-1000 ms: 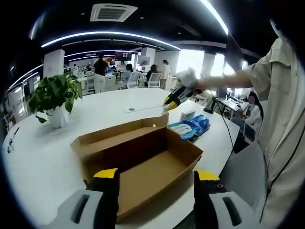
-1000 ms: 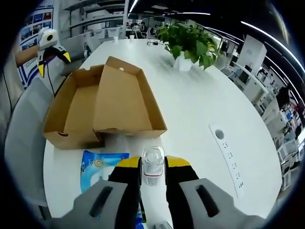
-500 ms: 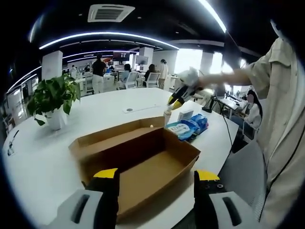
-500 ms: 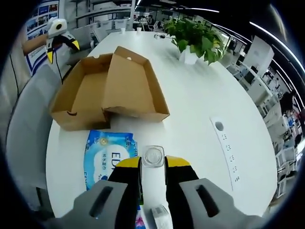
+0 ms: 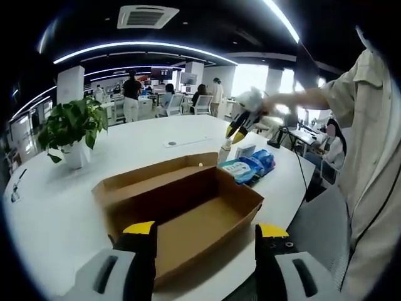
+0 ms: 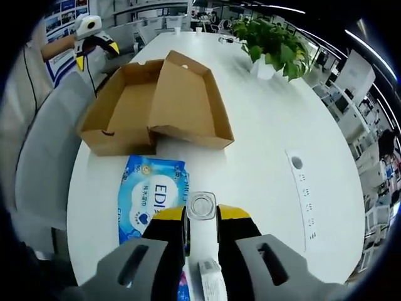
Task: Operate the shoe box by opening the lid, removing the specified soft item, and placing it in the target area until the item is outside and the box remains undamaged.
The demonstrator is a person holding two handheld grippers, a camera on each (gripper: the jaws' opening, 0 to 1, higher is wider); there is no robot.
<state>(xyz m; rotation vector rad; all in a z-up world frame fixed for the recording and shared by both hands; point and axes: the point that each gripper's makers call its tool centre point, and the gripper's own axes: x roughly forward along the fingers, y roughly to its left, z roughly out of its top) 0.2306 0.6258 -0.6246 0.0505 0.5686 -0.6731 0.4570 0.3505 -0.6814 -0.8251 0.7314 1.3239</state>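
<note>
Gripping clear bottle [image 6: 202, 207], right gripper [image 6: 201, 216]; shoe box [image 6: 156, 106] open.

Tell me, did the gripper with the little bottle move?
Yes. In the left gripper view, the right gripper with the bottle has come down toward the blue pack, nearer the box.

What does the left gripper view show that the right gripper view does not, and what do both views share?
The left gripper view alone shows the ceiling air vent, people standing far across the office, and the person's shirt at the right.

The right gripper view alone shows the printed top of the blue wipes pack lying flat, the white power strip seen from above, and a small clear bottle between the right tool's jaws.

Both show the open cardboard shoe box, apparently empty, the potted plant and the white table.
</note>
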